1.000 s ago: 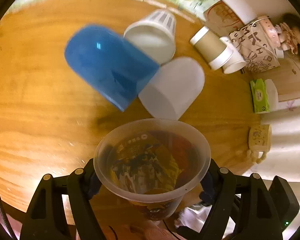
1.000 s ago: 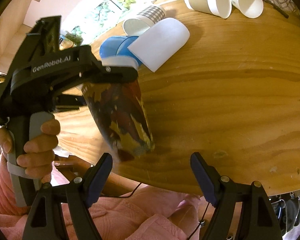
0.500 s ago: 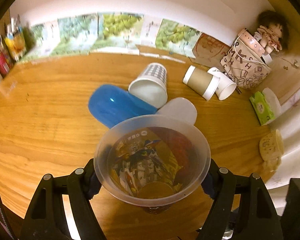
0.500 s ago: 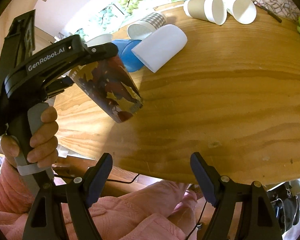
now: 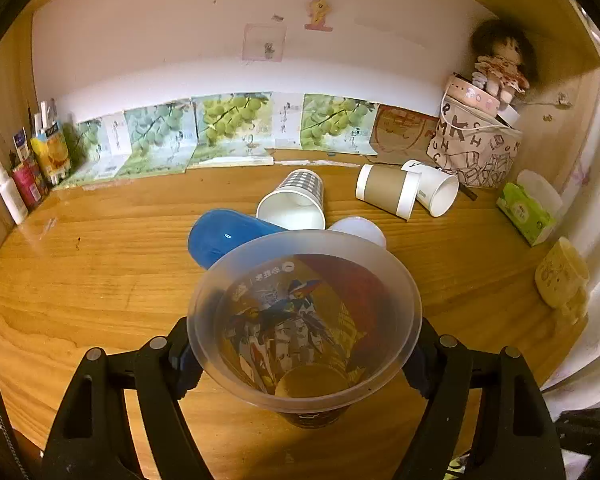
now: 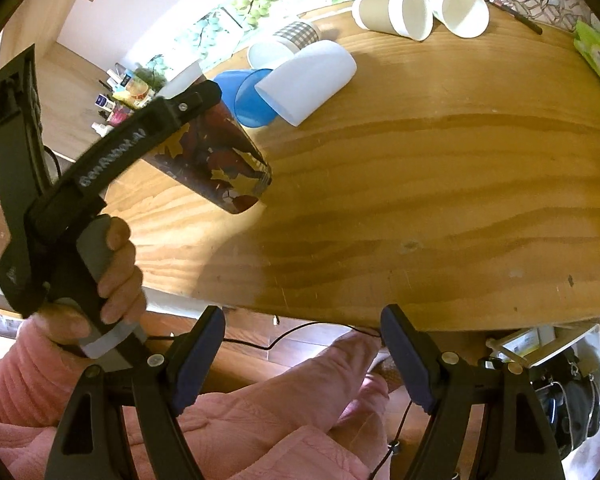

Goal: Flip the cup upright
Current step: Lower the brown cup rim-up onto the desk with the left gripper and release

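Translucent printed cup (image 5: 304,320) is clamped between the left gripper (image 5: 300,356) jaws, tilted above the table (image 6: 420,184), base lowest, not yet set down. Right gripper (image 6: 300,356) is held empty, jaws apart. At 12 o'clock, other cups (image 5: 296,204) are lying unrighted.

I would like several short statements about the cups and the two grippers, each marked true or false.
1. The left gripper grips the printed cup. True.
2. The printed cup stands flat on the table. False: it is tilted, its base toward the table.
3. The right gripper holds a cup. False: it is open and empty.
4. The blue cup lies on its side. True.
5. The brown cup stands upright. False: it lies on its side.
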Tool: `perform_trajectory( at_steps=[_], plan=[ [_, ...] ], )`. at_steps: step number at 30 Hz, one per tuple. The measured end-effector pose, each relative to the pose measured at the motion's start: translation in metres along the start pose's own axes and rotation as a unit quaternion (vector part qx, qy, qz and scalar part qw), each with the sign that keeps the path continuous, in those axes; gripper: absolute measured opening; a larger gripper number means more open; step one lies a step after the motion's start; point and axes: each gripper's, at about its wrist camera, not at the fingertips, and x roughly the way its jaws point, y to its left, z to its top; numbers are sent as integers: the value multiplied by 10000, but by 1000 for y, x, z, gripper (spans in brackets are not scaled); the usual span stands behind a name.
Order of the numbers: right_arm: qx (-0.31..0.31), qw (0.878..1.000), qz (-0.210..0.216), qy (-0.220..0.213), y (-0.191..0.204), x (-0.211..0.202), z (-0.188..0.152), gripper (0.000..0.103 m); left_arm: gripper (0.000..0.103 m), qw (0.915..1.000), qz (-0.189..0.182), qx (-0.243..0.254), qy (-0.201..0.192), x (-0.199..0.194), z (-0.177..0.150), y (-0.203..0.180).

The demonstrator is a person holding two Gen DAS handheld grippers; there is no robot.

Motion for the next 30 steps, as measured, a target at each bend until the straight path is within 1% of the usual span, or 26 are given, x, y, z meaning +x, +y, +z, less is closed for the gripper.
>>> perform_trajectory(
  at_steps=[3, 9, 14, 24, 26, 28, 30],
  plan=[
    [-13, 10000, -22, -15, 2, -2, -5, 81, 82, 10000, 22, 86, 21, 1, -6, -3],
    [-41, 10000, -43, -39, 3, -6, -16, 81, 83, 9997, 135, 195, -102, -3, -18, -7],
    [-47, 10000, -66, -58, 5, -7, -22, 81, 82, 9994, 150, 303, -41, -5, -23, -11],
    [-127, 9997, -135, -165, 10, -12, -32, 81, 83, 9983, 217, 385, 392, -10, -42, -11],
    [-127, 9996, -172, -208, 10, -14, -34, 84, 83, 9976, 236, 387, 514, -12, -48, -10],
    [-125, 9993, -221, -265, 10, -16, -35, 84, 83, 9963, 262, 422, 704, -17, -54, -10],
    [-122, 9987, -318, -370, 9, -20, -37, 84, 83, 9939, 364, 453, 939, -23, -60, -8]
  ],
)
